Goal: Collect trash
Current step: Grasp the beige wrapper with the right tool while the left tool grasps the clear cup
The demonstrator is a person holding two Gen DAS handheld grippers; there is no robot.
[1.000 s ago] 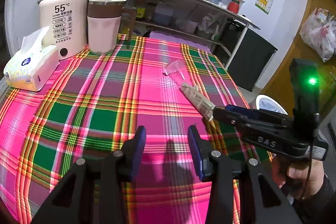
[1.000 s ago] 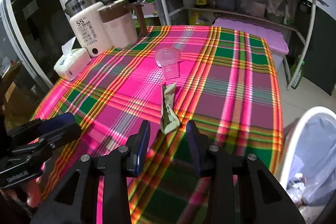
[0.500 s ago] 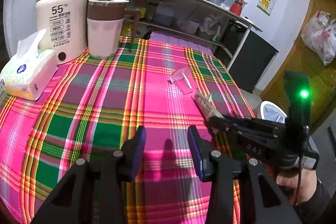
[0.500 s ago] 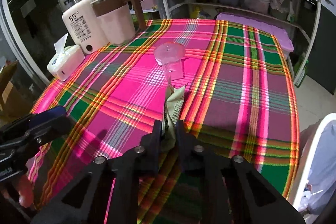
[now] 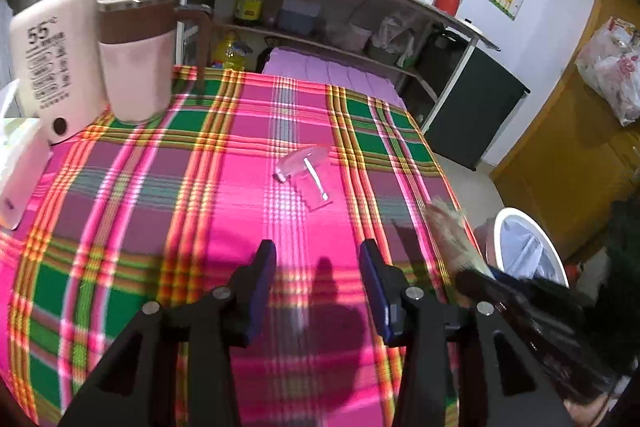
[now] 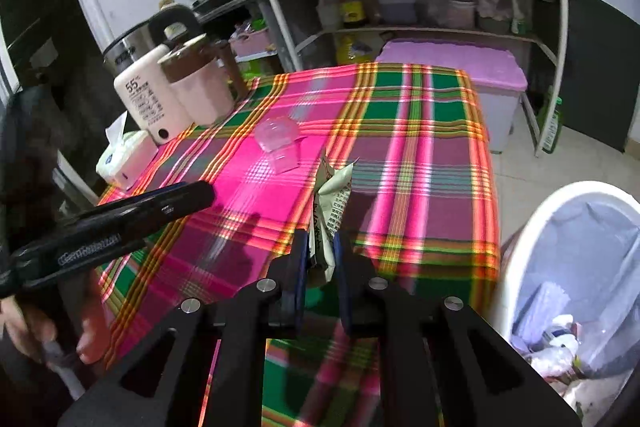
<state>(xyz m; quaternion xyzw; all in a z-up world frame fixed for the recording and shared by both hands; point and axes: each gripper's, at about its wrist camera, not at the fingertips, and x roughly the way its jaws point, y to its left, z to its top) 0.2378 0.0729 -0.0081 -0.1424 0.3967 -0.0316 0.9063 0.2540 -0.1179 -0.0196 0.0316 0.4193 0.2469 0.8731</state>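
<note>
Right gripper (image 6: 320,247) now clamps wrapper (image 6: 330,203), lifted off worktop (image 6: 420,163); bin (image 6: 532,227) lower right next; left gripper (image 5: 318,279) fingers opening, empty

- My left gripper (image 5: 318,269) angles down, jaws opening with nothing between them.
- My right gripper (image 6: 321,251) angles down, jaws clamped on a wrapper (image 6: 334,195).

Pink-green plaid tablecloth (image 6: 400,147), white bin (image 6: 532,227), pink jug (image 6: 204,95)

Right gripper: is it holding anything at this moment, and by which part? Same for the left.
The right gripper is shut on the crumpled wrapper, pinching its lower end. The left gripper holds nothing; its jaws are opening over bare tablecloth.
</note>
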